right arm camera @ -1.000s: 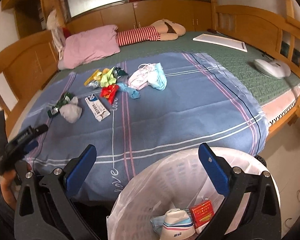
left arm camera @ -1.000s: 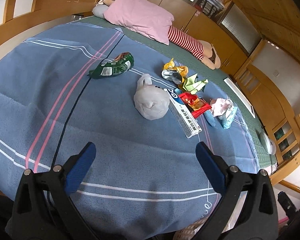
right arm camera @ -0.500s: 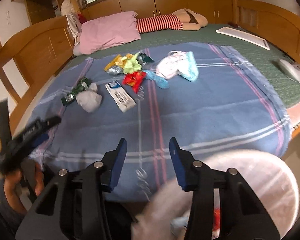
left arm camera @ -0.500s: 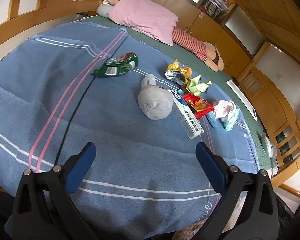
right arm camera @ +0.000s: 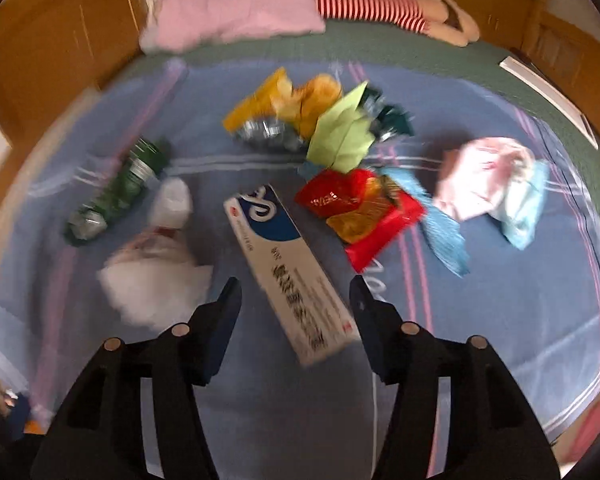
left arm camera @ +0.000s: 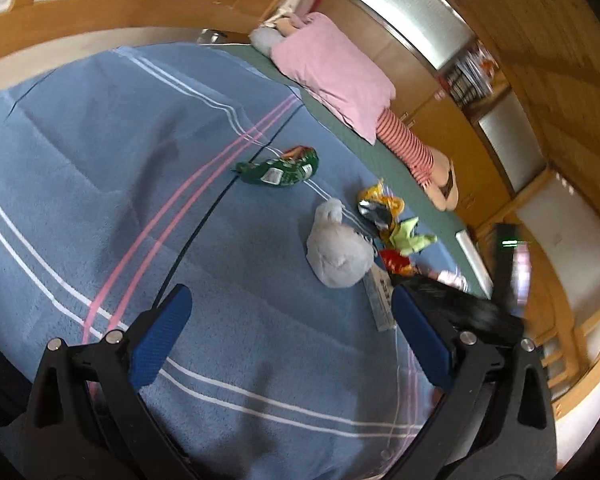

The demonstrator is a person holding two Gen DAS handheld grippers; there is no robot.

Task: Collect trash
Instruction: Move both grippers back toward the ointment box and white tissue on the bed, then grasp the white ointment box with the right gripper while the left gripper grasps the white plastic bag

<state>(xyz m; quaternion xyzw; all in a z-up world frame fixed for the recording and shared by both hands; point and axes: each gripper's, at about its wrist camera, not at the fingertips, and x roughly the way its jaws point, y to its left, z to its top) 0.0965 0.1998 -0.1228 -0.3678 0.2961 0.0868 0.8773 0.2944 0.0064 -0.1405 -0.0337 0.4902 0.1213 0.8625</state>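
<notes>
On the bed's blue blanket (right arm camera: 500, 320) we count, left to right, one green wrapper (right arm camera: 116, 196), one white bag (right arm camera: 156, 272), one toothpaste box (right arm camera: 288, 264), one yellow wrapper (right arm camera: 284, 108), one green paper (right arm camera: 342, 136), one red packet (right arm camera: 360, 212) and one pink-and-blue bundle (right arm camera: 496, 184). Our right claw (right arm camera: 296, 304) is opening, the box's near end between its fingers, unpinched. Our left claw (left arm camera: 288, 336) is spread wide and empty, the bag just beyond it.
</notes>
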